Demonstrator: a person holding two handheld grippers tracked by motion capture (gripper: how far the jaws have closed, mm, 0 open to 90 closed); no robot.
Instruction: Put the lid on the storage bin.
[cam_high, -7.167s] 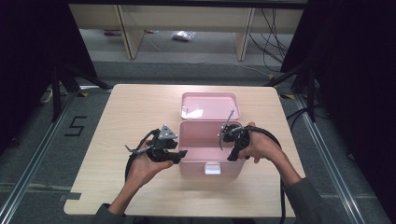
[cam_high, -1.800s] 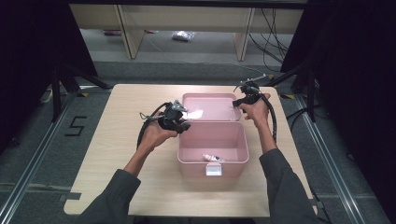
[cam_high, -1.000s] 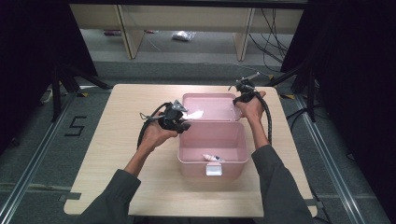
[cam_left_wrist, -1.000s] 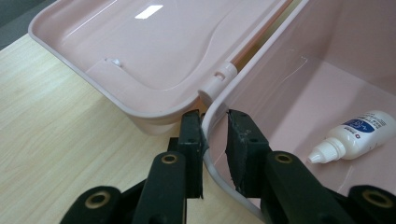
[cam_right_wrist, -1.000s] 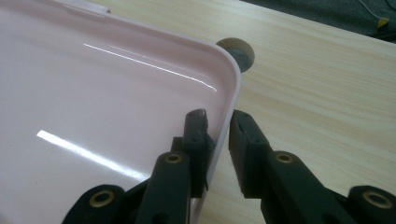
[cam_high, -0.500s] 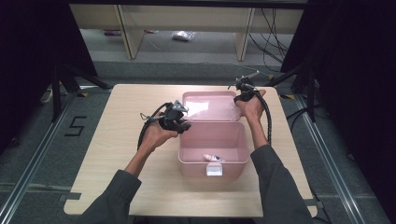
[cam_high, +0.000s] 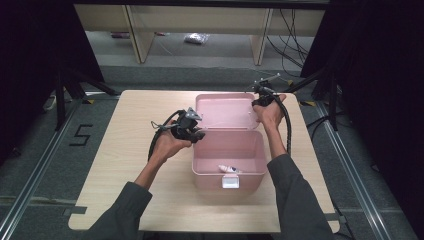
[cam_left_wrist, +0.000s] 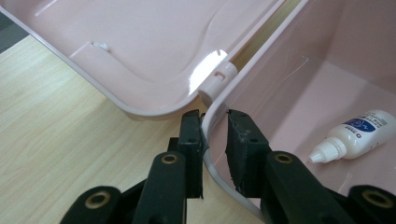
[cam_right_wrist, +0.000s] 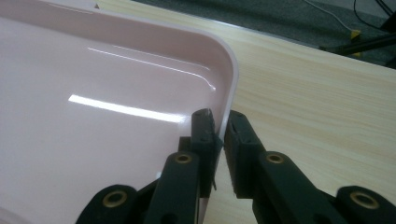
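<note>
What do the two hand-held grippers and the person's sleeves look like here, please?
Both are black. The left hand-held gripper carries a grey three-cornered plate on top and trails a looping black cable. The right hand-held gripper trails a thick black cable. Up close, each has two flat black jaws on arms with brass-coloured pivots. The sleeves are dark grey.

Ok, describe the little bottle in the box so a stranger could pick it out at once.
On the wooden table stands an open pink box, its lid swung back. The small bottle lies on its side on the box floor near the front wall, above the white latch. It is white with a blue label and a pointed nozzle cap.
</note>
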